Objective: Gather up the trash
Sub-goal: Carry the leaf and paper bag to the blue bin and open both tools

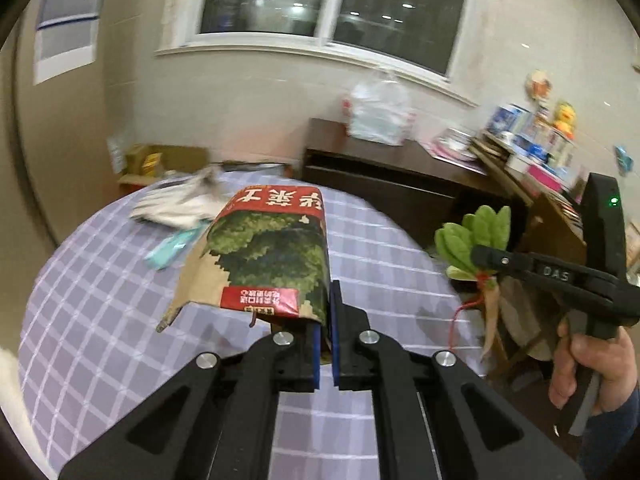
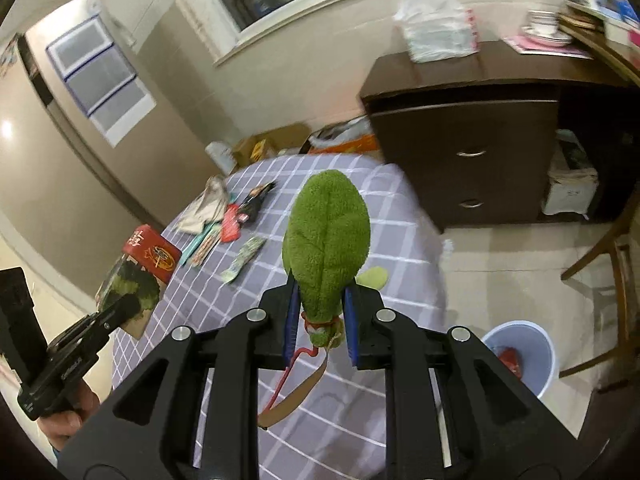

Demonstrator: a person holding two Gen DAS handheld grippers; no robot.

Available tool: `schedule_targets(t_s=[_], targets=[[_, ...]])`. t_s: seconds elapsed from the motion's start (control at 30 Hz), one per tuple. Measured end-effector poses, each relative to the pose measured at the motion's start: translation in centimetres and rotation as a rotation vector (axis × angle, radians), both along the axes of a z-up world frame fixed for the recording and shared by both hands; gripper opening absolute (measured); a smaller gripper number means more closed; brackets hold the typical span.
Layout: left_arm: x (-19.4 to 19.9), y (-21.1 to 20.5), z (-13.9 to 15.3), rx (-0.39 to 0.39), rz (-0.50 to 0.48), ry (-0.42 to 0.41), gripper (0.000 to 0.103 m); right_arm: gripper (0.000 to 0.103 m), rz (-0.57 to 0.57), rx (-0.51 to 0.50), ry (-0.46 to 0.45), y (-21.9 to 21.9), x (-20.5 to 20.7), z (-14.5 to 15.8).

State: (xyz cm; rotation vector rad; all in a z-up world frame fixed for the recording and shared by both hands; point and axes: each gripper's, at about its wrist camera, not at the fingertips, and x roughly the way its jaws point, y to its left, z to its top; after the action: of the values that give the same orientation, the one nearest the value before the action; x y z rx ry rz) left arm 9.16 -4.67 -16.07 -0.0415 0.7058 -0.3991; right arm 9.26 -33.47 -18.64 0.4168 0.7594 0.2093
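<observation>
My left gripper (image 1: 326, 320) is shut on a torn paper bag (image 1: 268, 256) printed in red and green, held above the round table (image 1: 100, 280). The bag also shows in the right wrist view (image 2: 140, 268) with the left gripper (image 2: 120, 312). My right gripper (image 2: 320, 316) is shut on a plush green leafy vegetable toy (image 2: 326, 240) with red strings, over the table's right side. The toy (image 1: 476, 236) and right gripper (image 1: 486, 258) show at the right of the left wrist view. A pale blue bin (image 2: 520, 356) with red trash inside stands on the floor, lower right.
Several wrappers (image 2: 236, 220), a crumpled paper (image 1: 176, 204) and a teal packet (image 1: 172, 246) lie on the checked tablecloth. A dark wooden cabinet (image 2: 468, 152) stands behind the table with a plastic bag (image 2: 436, 28) on top. A wooden chair (image 2: 612, 264) stands right of the bin. Cardboard boxes (image 1: 160, 160) sit by the wall.
</observation>
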Motion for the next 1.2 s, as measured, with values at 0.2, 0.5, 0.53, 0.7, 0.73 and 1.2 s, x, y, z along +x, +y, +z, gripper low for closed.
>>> schedule_targets(t_s=[0.2, 0.5, 0.53, 0.7, 0.73, 1.2], targets=[[-0.5, -8.2, 0.6, 0.014, -0.172, -0.017, 0.004, 0.019, -0.162, 0.011, -0.022, -7.4, -3.3, 0.6], [-1.0, -22.4, -4.8, 0.083, -0.425, 0.123, 0.004, 0.02, -0.425, 0.054, 0.097, -18.9, -7.8, -5.0], [-1.2, -23.8, -5.8, 0.1, -0.446, 0.143, 0.004, 0.02, -0.441, 0.054, 0.122, -19.8, -8.0, -6.0], [-1.5, -29.8, -11.3, 0.186, -0.528, 0.263, 0.004, 0.02, -0.474, 0.092, 0.231, -22.8, -8.0, -11.5], [-1.4, -30.8, -12.3, 0.202, -0.541, 0.283, 0.004, 0.02, -0.472, 0.098, 0.248, -22.9, -7.7, -12.3], [1.6, -33.5, -15.4, 0.245, -0.516, 0.364, 0.079, 0.09, -0.489, 0.152, 0.349, -24.6, -6.3, -17.8]])
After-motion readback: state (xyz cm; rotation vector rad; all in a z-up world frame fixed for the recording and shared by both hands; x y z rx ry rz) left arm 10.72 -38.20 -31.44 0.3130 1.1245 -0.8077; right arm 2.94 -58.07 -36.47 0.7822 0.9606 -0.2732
